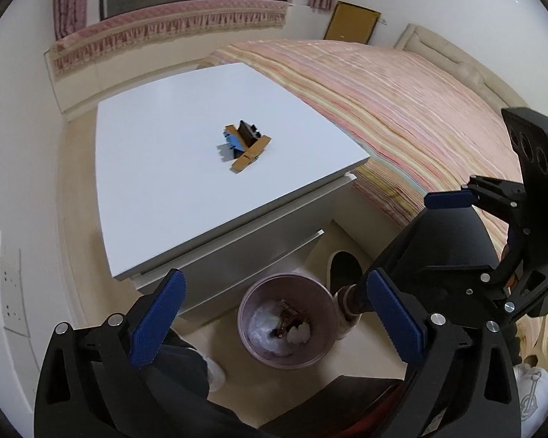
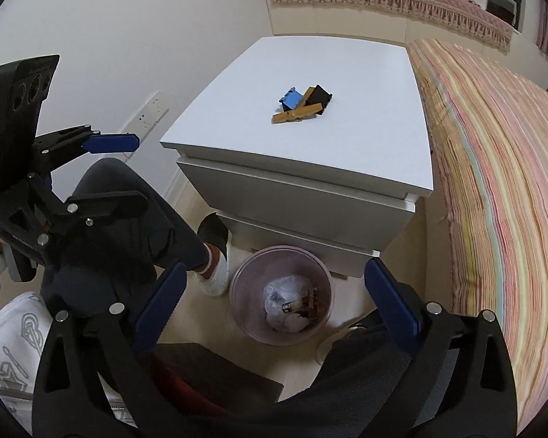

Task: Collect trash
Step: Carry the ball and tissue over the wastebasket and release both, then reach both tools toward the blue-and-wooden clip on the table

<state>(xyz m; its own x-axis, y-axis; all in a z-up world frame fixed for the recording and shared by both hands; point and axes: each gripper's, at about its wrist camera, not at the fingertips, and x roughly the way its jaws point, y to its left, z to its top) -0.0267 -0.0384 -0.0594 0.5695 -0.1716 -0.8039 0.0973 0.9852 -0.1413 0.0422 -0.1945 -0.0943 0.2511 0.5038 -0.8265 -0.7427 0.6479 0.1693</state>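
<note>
Jaws of both grippers gape empty; only the right-wrist view shows the nightstand's drawers.

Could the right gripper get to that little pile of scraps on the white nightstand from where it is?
Probably yes. The right gripper is open and empty, above the bin in front of the nightstand. The pile lies in the open on top with nothing around it, so the way looks free.

White nightstand, clips; floor, bin
</note>
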